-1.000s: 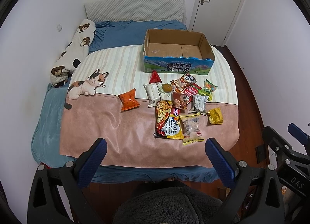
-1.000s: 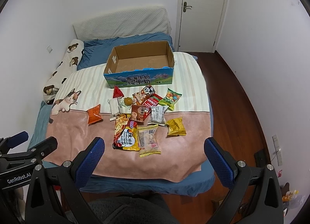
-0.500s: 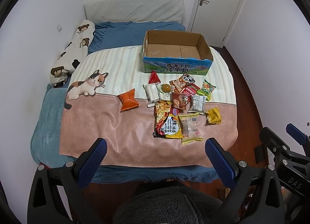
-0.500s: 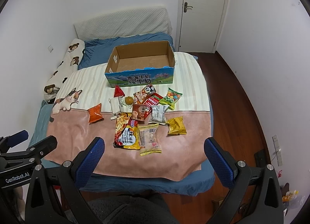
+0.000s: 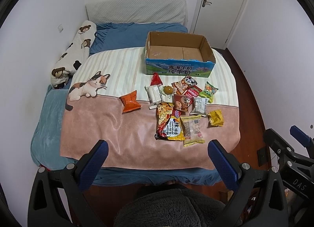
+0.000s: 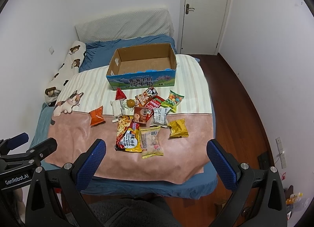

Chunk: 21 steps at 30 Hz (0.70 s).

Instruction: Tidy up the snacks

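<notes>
Several snack packets lie in a loose heap on the bed's pink and striped blanket (image 5: 109,128): a noodle pack (image 5: 168,121) (image 6: 128,134), a clear pastry packet (image 5: 192,129) (image 6: 152,141), a yellow wrapper (image 5: 215,118) (image 6: 178,128) and an orange bag (image 5: 130,103) (image 6: 96,116) off to the left. Behind them stands an empty cardboard box (image 5: 179,65) (image 6: 141,80) with a blue front. My left gripper (image 5: 157,156) hangs open above the bed's near edge. My right gripper (image 6: 155,154) is open too, nothing between its fingers.
A bear-print pillow (image 5: 75,50) lies along the left wall. A white door (image 6: 204,10) stands at the far right, with wooden floor (image 6: 235,97) right of the bed. A grey fleece sleeve (image 5: 172,209) shows at the bottom. Each view shows the other gripper at its edge.
Both views have crept slightly forward toward the bed. Nothing on the blanket has moved, and both grippers stay open.
</notes>
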Motion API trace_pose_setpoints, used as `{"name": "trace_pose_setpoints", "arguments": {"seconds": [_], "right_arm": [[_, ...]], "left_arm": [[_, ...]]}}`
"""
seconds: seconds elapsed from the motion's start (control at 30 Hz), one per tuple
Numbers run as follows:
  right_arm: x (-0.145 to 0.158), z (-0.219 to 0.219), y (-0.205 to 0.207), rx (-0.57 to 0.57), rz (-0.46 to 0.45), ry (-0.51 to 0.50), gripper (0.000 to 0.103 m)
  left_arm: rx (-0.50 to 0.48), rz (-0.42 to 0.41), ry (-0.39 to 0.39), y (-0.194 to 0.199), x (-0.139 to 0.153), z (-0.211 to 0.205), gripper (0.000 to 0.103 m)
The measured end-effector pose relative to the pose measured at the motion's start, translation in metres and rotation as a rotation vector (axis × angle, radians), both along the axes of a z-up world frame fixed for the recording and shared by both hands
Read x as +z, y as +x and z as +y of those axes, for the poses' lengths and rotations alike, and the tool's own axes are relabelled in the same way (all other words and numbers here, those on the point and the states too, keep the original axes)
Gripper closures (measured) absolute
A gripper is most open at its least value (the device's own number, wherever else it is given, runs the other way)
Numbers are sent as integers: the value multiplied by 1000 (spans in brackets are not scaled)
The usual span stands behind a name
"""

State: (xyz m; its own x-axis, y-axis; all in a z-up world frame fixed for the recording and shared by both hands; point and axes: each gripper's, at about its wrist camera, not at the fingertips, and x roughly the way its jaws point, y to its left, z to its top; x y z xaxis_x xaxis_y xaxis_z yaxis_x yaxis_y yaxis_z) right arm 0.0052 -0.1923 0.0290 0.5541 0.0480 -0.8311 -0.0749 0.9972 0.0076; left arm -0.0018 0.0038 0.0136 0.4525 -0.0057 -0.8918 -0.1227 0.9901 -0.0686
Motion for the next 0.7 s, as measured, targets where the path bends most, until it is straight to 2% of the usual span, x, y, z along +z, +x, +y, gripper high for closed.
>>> {"name": "trace_pose_setpoints", "arguments": {"seconds": [0.7], "right_arm": [[4, -5, 0, -9, -10, 8, 0]], "left_arm": [[-1, -8, -16, 1, 4, -4, 0]]}}
